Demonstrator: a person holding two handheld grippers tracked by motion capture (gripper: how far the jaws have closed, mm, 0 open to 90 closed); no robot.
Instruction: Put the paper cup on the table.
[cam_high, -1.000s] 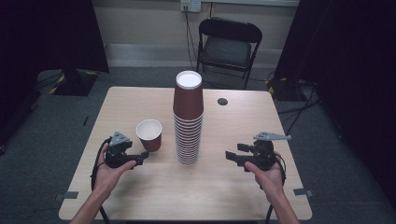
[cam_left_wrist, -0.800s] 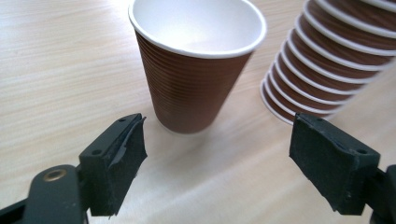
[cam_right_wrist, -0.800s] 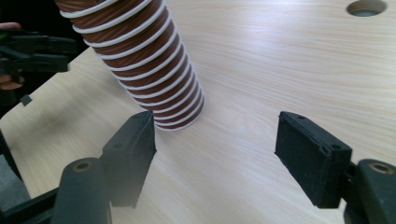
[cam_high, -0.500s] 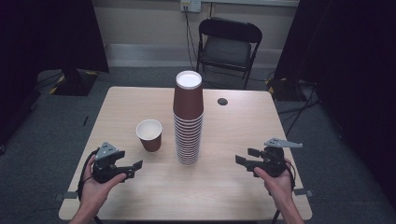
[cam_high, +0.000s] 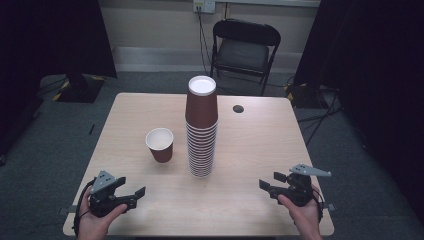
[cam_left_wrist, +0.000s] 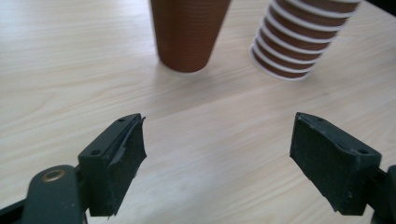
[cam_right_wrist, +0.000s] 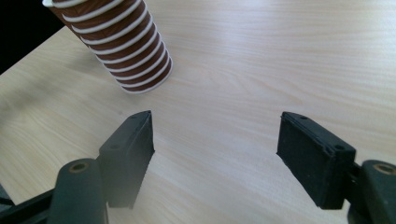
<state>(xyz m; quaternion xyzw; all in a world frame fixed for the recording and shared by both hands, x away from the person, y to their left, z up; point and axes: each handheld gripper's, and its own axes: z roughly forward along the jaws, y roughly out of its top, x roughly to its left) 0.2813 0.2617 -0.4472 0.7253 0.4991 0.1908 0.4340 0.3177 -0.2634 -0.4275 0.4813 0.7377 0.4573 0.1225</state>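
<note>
A tall stack of brown paper cups (cam_high: 201, 130) stands upside down at the middle of the wooden table (cam_high: 260, 145). Left of it a single brown cup (cam_high: 160, 144) stands upright with its white inside showing. My left gripper (cam_high: 134, 193) rests open near the table's front left corner, nothing between its jaws. In the left gripper view the single cup (cam_left_wrist: 187, 32) and the stack's base (cam_left_wrist: 294, 49) lie ahead of that gripper (cam_left_wrist: 217, 158). My right gripper (cam_high: 267, 183) is open near the front right edge. The right gripper view has the stack (cam_right_wrist: 119, 46) ahead of the right gripper (cam_right_wrist: 215, 156).
A small dark round disc (cam_high: 238, 108) lies on the table's far right part. A black folding chair (cam_high: 243, 47) stands behind the table. Dark curtains hang on both sides, and cables run across the grey floor.
Both hands have pulled their grippers back toward the table's front edge, away from the cups. The cups have not moved. Both grippers have stayed open.
</note>
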